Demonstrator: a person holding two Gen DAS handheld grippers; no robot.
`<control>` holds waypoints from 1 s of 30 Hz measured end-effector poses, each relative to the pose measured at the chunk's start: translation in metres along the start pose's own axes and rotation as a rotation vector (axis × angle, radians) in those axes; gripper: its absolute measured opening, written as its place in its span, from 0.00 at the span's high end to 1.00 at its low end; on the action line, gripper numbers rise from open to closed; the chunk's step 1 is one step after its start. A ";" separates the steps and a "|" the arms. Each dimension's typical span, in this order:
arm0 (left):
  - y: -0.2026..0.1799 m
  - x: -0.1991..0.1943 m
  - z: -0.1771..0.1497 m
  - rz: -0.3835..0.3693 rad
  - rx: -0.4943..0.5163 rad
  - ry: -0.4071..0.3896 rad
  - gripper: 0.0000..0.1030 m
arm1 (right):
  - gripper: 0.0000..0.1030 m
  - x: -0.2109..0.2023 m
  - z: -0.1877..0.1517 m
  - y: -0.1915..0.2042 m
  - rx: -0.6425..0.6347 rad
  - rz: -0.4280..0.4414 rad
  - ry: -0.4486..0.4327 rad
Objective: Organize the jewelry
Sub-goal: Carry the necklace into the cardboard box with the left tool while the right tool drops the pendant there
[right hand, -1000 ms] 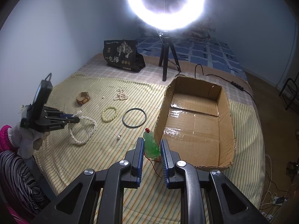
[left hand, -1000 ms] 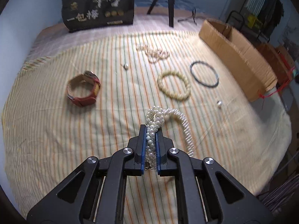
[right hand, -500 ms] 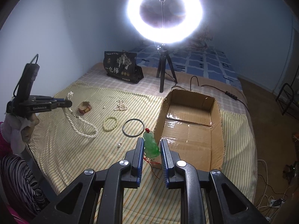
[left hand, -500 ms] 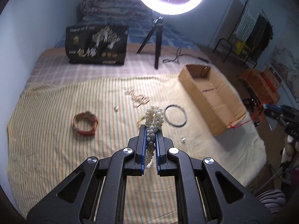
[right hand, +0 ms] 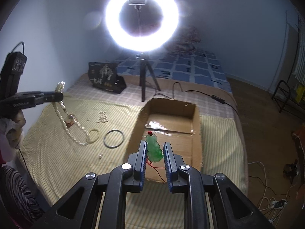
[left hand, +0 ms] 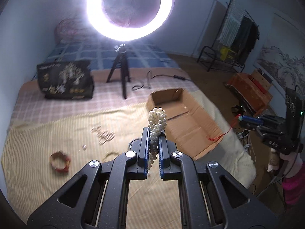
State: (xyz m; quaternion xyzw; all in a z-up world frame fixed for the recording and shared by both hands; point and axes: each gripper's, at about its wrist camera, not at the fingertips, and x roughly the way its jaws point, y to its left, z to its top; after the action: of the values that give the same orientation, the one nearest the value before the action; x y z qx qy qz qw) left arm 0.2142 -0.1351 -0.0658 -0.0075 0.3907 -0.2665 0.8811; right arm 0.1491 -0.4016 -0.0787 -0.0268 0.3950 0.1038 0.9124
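Observation:
My left gripper (left hand: 153,133) is shut on a white pearl necklace (left hand: 157,120) and holds it high above the striped cloth; in the right wrist view the necklace (right hand: 65,122) hangs down from it in a long loop. My right gripper (right hand: 155,148) is shut on a green jade pendant (right hand: 154,148) with a red cord, at the near left wall of the open cardboard box (right hand: 196,126). The box (left hand: 192,122) also shows in the left wrist view, ahead and right of the pearls.
On the cloth lie a red-brown leather bracelet (left hand: 59,161), a small pearl cluster (right hand: 102,116), a pale bead bracelet (right hand: 94,133), a dark bangle (right hand: 113,139) and loose beads (right hand: 100,155). A ring light tripod (right hand: 145,76) and a black bag (right hand: 106,80) stand behind.
My left gripper has risen and swung right toward the box, lifting the necklace off the cloth. My right gripper has moved forward with the pendant to the box's near wall.

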 end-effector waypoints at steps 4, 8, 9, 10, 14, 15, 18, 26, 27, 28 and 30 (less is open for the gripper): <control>-0.024 0.011 0.023 -0.029 0.027 -0.025 0.94 | 0.84 0.007 0.004 -0.013 0.009 -0.014 0.001; -0.044 0.025 0.043 -0.050 0.051 -0.042 0.94 | 0.84 0.014 0.009 -0.024 0.016 -0.021 0.004; -0.050 0.030 0.049 -0.058 0.054 -0.043 0.94 | 0.84 0.016 0.010 -0.027 0.018 -0.022 0.006; -0.053 0.035 0.052 -0.063 0.055 -0.043 0.94 | 0.84 0.020 0.011 -0.030 0.019 -0.024 0.009; -0.064 0.054 0.064 -0.073 0.061 -0.043 0.94 | 0.84 0.030 0.014 -0.039 0.023 -0.029 0.019; -0.066 0.059 0.066 -0.075 0.061 -0.043 0.94 | 0.84 0.034 0.014 -0.042 0.027 -0.030 0.022; -0.069 0.077 0.070 -0.079 0.050 -0.029 0.94 | 0.84 0.043 0.015 -0.049 0.039 -0.031 0.030; -0.069 0.124 0.064 -0.065 0.027 0.030 0.94 | 0.84 0.067 0.011 -0.061 0.072 -0.026 0.062; -0.068 0.130 0.063 -0.060 0.025 0.039 0.94 | 0.84 0.070 0.010 -0.062 0.074 -0.027 0.066; -0.066 0.135 0.061 -0.056 0.023 0.048 0.94 | 0.84 0.073 0.009 -0.063 0.076 -0.027 0.070; -0.064 0.143 0.058 -0.050 0.019 0.065 0.94 | 0.84 0.077 0.008 -0.065 0.082 -0.028 0.078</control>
State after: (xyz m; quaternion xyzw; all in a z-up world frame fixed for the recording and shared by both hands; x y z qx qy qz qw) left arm 0.3043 -0.2691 -0.1090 -0.0002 0.4160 -0.2925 0.8611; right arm 0.2197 -0.4509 -0.1318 0.0010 0.4336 0.0739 0.8981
